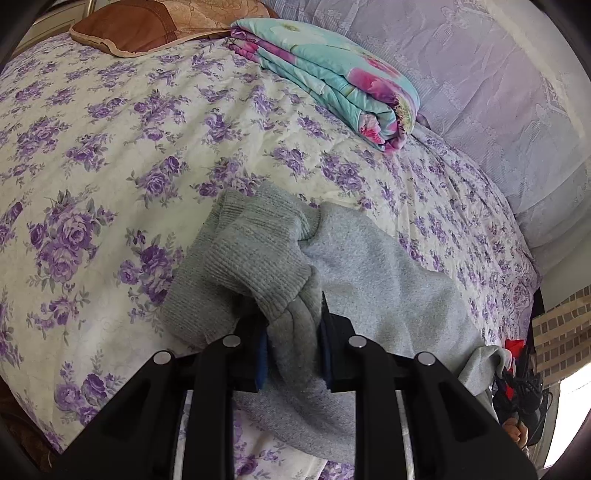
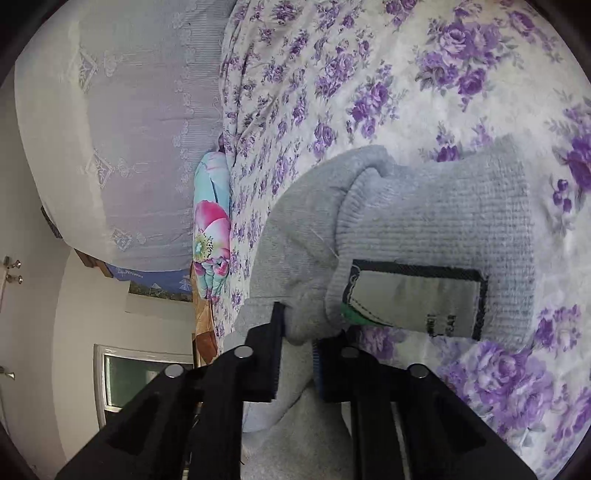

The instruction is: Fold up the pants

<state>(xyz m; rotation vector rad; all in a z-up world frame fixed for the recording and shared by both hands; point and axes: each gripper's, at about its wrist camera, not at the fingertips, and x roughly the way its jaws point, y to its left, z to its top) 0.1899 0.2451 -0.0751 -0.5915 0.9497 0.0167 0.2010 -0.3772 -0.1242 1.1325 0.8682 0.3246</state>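
Grey sweatpants (image 1: pixel 369 266) lie on the flowered bedspread (image 1: pixel 110 155), their ribbed waistband (image 1: pixel 255 251) bunched and pointing away from me. My left gripper (image 1: pixel 291 314) is shut on a fold of the grey fabric just below the waistband. In the right wrist view, which is rolled on its side, the same pants (image 2: pixel 436 218) show the ribbed band with a sewn label (image 2: pixel 417 299). My right gripper (image 2: pixel 297 334) is shut on the grey cloth beside the label's end, with fabric pinched between its pads.
A folded turquoise and pink quilt (image 1: pixel 332 77) lies at the far side of the bed, also in the right wrist view (image 2: pixel 212 229). A brown pillow (image 1: pixel 147 26) sits at the head. A pale lace curtain (image 1: pixel 498 92) hangs beyond. A hand with the other gripper (image 1: pixel 517 398) shows at lower right.
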